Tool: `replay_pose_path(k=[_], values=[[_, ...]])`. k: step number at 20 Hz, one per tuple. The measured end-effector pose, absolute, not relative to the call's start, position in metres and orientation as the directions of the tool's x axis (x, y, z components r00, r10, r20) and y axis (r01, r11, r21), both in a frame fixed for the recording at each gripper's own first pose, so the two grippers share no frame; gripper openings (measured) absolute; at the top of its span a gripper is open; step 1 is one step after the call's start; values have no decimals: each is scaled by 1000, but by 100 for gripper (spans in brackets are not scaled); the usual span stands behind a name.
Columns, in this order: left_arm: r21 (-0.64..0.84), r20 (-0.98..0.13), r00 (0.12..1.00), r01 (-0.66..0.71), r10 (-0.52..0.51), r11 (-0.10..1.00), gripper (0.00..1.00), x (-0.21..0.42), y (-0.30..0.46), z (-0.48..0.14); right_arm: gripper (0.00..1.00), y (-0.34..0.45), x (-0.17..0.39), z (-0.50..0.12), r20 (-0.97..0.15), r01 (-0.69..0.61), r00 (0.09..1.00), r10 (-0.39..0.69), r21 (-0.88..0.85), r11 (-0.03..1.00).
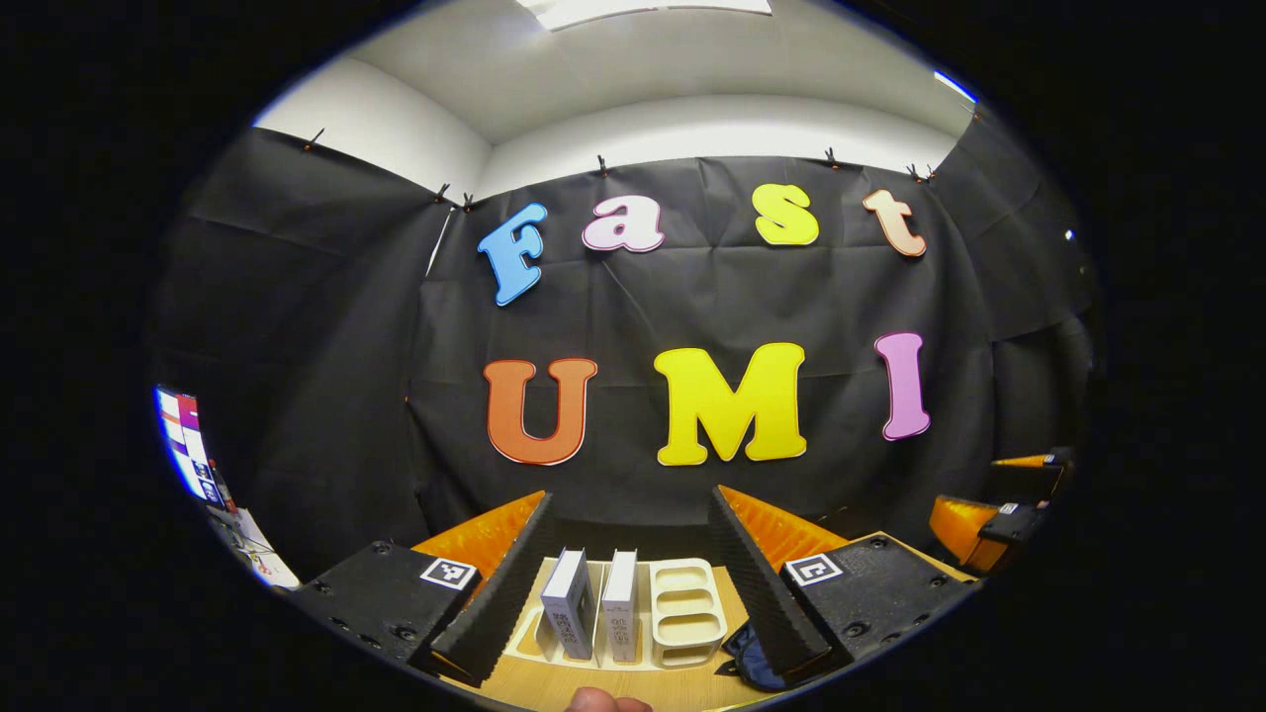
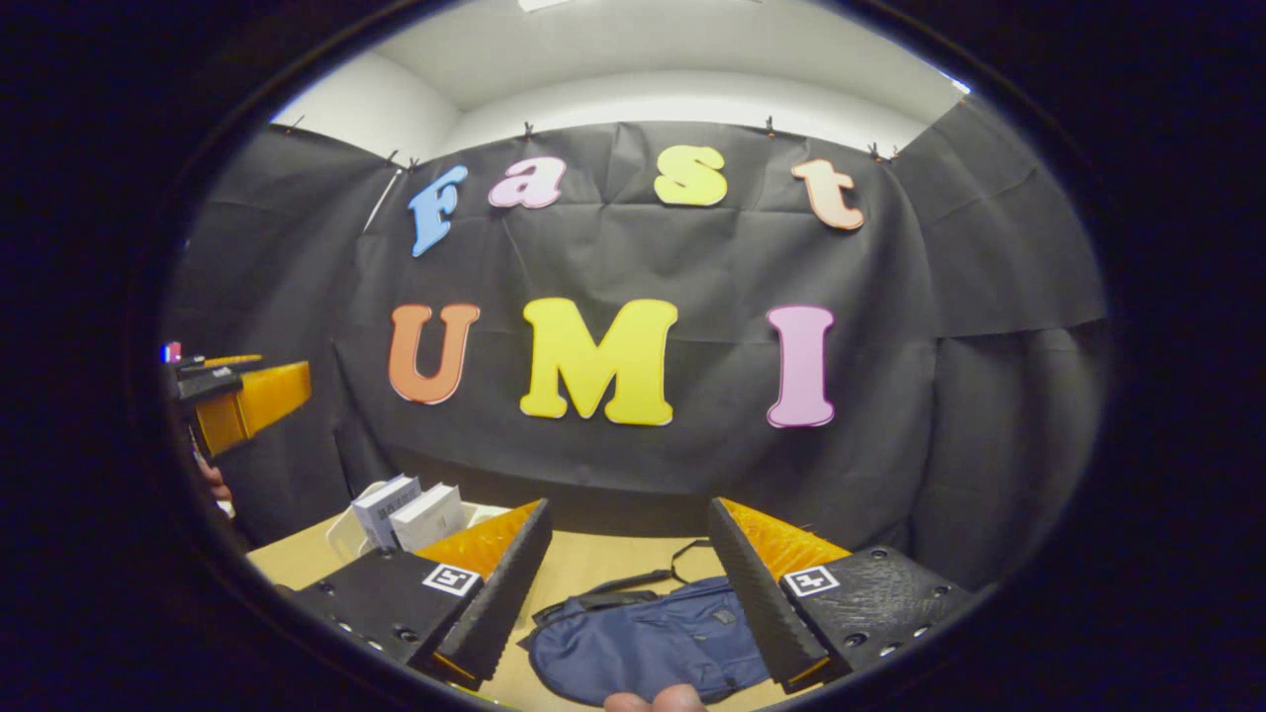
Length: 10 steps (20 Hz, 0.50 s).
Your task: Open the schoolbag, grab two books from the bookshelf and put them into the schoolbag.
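Two white books (image 1: 593, 605) stand upright side by side in the left slots of a white rack (image 1: 687, 613) on the wooden table. My left gripper (image 1: 630, 499) is open and hovers in front of them, a finger on either side, apart from them. The dark blue schoolbag (image 2: 643, 643) lies flat on the table, its strap (image 2: 673, 569) trailing behind it. Above the bag, my right gripper (image 2: 628, 506) is open and holds nothing. From the right gripper view the books (image 2: 410, 512) lean in the rack at the left. A corner of the schoolbag (image 1: 752, 665) sits right of the rack.
The table (image 2: 593, 559) runs back to the black cloth wall. The right gripper (image 1: 989, 499) is far right in the left gripper view; the left gripper (image 2: 247, 381) is far left in the right gripper view. A lit screen (image 1: 188, 445) stands at the left.
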State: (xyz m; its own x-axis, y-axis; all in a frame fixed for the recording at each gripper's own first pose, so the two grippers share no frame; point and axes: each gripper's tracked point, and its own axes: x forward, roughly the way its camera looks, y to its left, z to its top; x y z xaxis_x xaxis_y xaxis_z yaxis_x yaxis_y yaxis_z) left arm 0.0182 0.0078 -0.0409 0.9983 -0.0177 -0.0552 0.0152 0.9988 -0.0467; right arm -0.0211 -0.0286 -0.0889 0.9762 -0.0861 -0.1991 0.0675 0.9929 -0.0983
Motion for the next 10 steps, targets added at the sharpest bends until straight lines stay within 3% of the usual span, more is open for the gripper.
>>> replay_pose_path(k=[10], values=[[-28, -62, 998, -8, 6, 1000, 97, 2, 37, -46, 95, 14, -32, -230, -458, -50, 889, -26, -153, 987]])
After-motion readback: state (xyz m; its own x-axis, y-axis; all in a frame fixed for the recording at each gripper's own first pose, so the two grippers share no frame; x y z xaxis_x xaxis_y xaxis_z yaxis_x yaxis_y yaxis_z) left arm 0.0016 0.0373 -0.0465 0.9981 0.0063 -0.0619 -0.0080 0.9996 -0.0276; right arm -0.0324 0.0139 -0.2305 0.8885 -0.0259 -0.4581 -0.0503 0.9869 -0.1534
